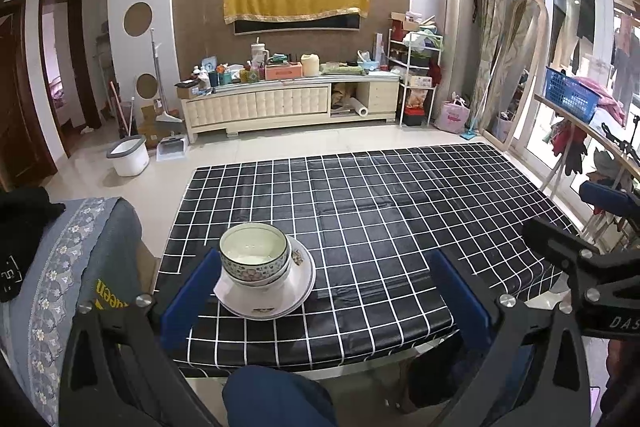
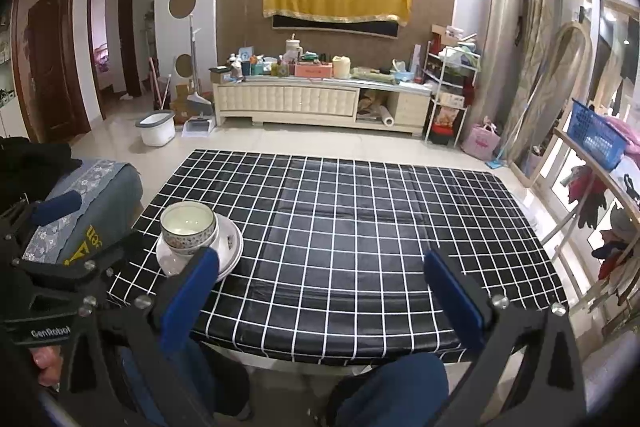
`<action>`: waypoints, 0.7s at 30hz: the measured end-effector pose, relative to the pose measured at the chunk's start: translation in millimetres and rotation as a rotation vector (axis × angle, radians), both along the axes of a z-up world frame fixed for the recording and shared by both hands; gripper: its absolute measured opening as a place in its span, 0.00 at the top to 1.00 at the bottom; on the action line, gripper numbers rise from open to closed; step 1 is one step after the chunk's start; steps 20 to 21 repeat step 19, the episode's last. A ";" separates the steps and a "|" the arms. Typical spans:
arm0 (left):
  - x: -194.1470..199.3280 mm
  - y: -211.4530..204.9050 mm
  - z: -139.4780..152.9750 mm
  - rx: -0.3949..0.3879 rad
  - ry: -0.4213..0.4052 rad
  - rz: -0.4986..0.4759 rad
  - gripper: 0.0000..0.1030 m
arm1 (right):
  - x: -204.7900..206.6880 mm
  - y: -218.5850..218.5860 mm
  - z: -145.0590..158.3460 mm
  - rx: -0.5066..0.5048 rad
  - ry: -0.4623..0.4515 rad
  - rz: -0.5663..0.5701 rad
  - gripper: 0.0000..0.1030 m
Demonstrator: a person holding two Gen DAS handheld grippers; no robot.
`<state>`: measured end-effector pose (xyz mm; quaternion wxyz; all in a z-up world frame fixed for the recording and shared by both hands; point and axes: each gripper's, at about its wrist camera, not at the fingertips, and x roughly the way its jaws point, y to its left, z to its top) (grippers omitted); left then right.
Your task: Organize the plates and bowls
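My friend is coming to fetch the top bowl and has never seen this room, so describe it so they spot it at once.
Find the table with the black cloth gridded in white. Near its front left corner stands the only stack of dishes: white plates with two nested bowls on them. The top bowl has a dark rim, a pale empty inside and a flower band outside.

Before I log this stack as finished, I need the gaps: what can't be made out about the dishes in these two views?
- How many plates: left wrist view, rims overlap and the bowls cover them.
- Near side of the stack: right wrist view, right claw finger covers it.
- Plate rim pattern: too small.
- Left claw: open, holds nothing.
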<state>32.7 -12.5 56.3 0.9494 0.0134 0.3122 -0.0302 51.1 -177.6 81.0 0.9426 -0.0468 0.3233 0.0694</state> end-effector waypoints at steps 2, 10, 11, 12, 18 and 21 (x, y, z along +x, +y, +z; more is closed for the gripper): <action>-0.9 0.1 -0.3 0.001 -0.004 0.005 0.00 | -1.0 0.3 -0.8 -0.002 0.003 0.001 0.00; -1.5 1.0 -0.9 -0.014 0.005 0.005 0.00 | -2.7 0.8 -0.4 -0.005 0.002 -0.008 0.00; -1.6 0.8 -1.1 -0.015 0.005 0.003 0.00 | -2.9 0.9 -0.1 -0.003 0.004 -0.008 0.00; -2.0 0.6 -1.0 -0.015 0.006 0.004 0.00 | -3.2 1.2 0.0 -0.003 0.005 -0.008 0.00; -4.0 -1.9 0.8 -0.027 0.000 -0.003 0.00 | -3.1 2.8 0.8 -0.005 0.011 -0.011 0.00; -3.8 -2.0 1.0 -0.031 -0.001 -0.005 0.00 | -3.3 2.9 1.2 -0.006 0.011 -0.011 0.00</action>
